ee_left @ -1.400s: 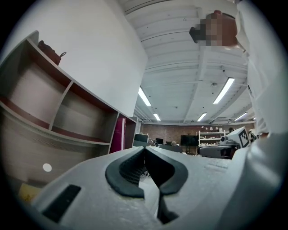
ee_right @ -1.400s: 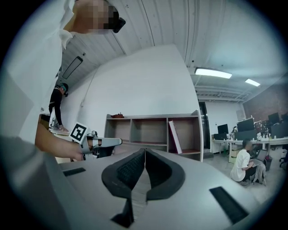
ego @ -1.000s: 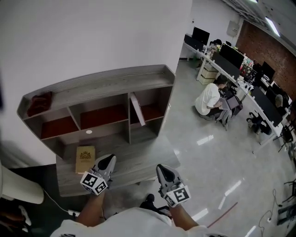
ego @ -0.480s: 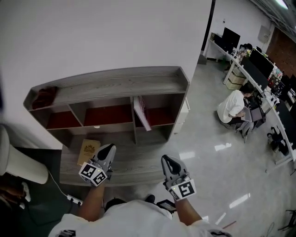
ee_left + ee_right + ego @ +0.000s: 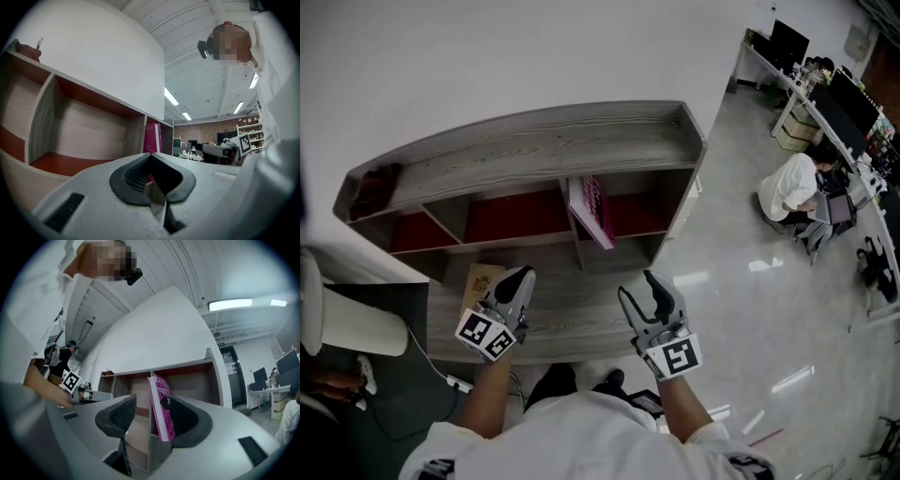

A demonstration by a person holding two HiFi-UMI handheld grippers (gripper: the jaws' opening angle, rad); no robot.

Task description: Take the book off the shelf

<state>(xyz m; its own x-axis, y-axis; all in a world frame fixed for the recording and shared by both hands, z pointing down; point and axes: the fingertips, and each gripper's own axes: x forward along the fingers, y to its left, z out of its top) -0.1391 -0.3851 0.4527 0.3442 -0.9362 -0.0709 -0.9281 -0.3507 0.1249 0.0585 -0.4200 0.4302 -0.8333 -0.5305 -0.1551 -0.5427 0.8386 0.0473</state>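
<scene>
Right gripper [image 5: 637, 287] jaws just opening, empty; pink book [image 5: 592, 210] leaning in shelf [image 5: 534, 150].

Bright, even indoor light comes from ceiling strip lamps [image 5: 229, 304]. White glare patches dot the glossy floor [image 5: 741, 309]. Both gripper views bulge strongly, with black corners and soft foregrounds.

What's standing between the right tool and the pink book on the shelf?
Nothing visible. The pink book stands tilted in the shelf's right compartment, whose front is open. The right tool, its jaws just opening with nothing held between them, faces it across open air.
</scene>
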